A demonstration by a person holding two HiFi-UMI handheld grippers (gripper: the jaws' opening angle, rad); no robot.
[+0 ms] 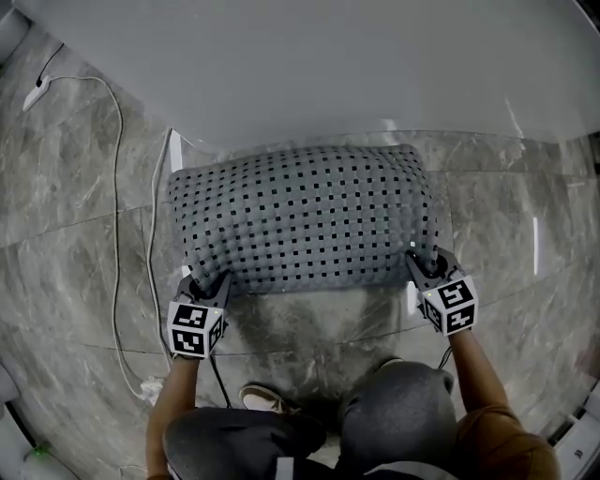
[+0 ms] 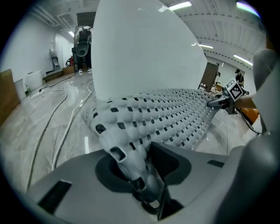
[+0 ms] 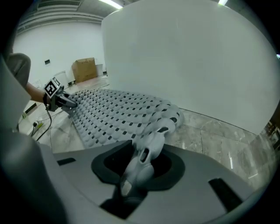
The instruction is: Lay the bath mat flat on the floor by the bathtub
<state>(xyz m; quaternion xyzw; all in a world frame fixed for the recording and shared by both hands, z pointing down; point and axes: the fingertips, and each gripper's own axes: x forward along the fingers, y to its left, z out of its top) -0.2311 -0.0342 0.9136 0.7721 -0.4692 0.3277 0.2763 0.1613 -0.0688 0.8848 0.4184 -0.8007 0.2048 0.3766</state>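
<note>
Knees (image 1: pixel 394 412) overlook grey, bumpy, hole-dotted bath mat (image 1: pixel 305 220).

Grey marble floor (image 1: pixel 75 234) all round the white bathtub (image 1: pixel 328 66), white cable (image 1: pixel 118 159) snaking off to its left, strip lights (image 2: pixel 179 6) above it.

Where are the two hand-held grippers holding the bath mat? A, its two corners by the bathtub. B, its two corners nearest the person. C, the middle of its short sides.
B: the left hand-held gripper and the right hand-held gripper each pinch a near corner of the bath mat.
</note>
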